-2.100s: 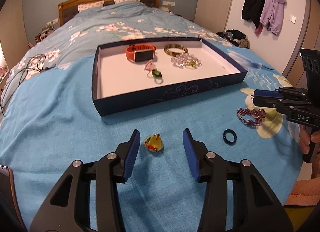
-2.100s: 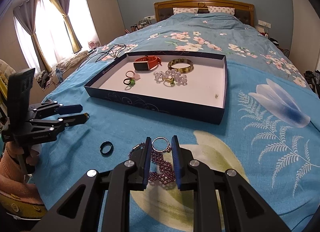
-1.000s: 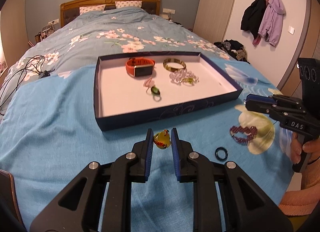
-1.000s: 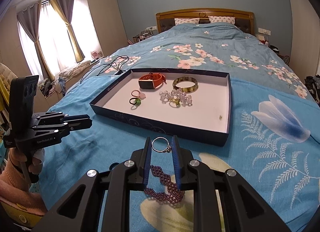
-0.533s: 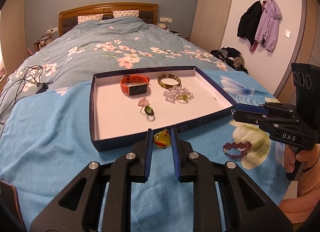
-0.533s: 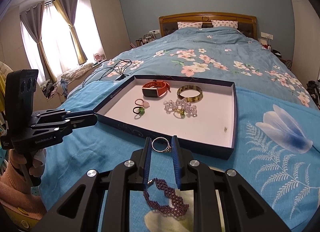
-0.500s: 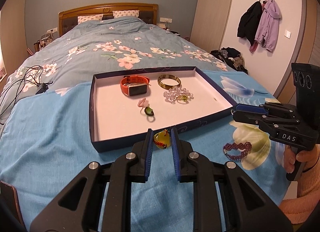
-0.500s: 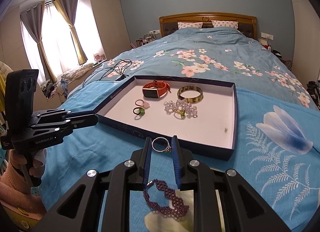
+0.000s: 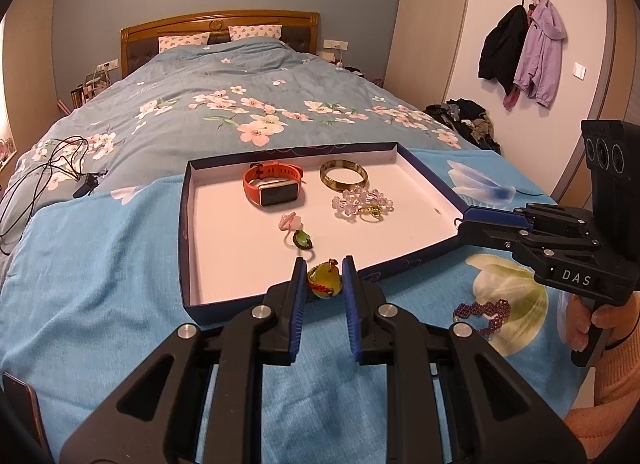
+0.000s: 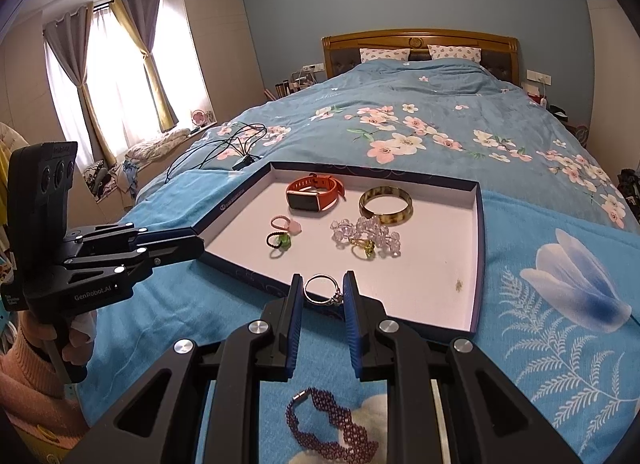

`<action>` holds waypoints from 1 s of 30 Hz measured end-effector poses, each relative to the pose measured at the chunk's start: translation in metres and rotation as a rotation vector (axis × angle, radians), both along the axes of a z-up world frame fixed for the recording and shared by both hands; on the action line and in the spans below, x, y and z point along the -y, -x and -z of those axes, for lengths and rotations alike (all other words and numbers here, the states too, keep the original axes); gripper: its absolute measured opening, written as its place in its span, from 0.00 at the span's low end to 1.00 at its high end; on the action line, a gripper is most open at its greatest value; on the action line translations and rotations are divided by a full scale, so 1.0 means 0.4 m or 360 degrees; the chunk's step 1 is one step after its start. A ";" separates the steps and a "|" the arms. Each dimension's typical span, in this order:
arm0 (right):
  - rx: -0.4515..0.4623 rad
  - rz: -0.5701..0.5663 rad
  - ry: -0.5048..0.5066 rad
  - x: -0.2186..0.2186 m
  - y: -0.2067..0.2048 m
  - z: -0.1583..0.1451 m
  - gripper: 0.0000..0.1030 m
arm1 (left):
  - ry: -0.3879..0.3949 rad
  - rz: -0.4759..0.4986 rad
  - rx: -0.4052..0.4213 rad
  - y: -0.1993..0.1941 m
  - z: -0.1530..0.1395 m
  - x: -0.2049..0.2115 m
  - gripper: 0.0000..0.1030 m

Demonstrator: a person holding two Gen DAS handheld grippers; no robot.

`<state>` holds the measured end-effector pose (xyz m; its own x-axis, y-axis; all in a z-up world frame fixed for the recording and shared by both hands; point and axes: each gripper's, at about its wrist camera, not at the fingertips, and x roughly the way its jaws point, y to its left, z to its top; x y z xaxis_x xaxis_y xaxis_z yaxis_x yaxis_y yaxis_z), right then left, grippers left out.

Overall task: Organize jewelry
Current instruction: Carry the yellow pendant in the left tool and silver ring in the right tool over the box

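Note:
My left gripper (image 9: 323, 268) is shut on a yellow-green pendant (image 9: 325, 280) and holds it over the near edge of the dark blue tray (image 9: 184, 223). My right gripper (image 10: 322, 283) is shut on a silver ring (image 10: 322, 291), above the tray's near wall (image 10: 256, 276). The tray holds an orange watch (image 9: 272, 186), a gold bangle (image 9: 343, 175), a clear bead bracelet (image 9: 362, 201), a pink ring (image 9: 289, 220) and a green ring (image 9: 303, 240). A purple beaded bracelet (image 10: 326, 432) lies on the bedspread below my right gripper; it also shows in the left wrist view (image 9: 482, 315).
The tray sits on a blue floral bedspread (image 9: 100, 264). Black cables (image 9: 52, 171) lie on the bed to the left. A wooden headboard (image 9: 220, 29) is at the far end. Coats (image 9: 520, 47) hang on the right wall. A phone corner (image 9: 18, 404) shows at lower left.
Both grippers have lifted and moved forward toward the tray with their pieces. The purple bracelet and black ring stayed on the bedspread; the black ring is out of view now.

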<state>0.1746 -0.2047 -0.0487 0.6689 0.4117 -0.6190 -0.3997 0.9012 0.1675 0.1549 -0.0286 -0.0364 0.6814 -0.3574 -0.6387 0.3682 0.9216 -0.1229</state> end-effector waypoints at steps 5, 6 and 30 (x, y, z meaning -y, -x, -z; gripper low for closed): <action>0.0005 -0.0003 0.0008 -0.007 -0.018 -0.004 0.18 | -0.0008 -0.0005 0.0000 -0.010 0.001 0.003 0.18; 0.0006 -0.0004 0.0009 -0.009 -0.021 -0.004 0.18 | -0.0009 -0.0006 0.0000 -0.010 0.001 0.003 0.18; -0.0076 -0.0013 0.0049 -0.029 -0.115 0.020 0.18 | -0.0065 -0.0014 -0.0094 -0.116 0.046 0.032 0.18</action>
<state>0.2206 -0.1931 -0.0568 0.6351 0.3973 -0.6624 -0.3995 0.9029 0.1586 0.2015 -0.0415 -0.0549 0.6450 -0.3243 -0.6920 0.3532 0.9295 -0.1063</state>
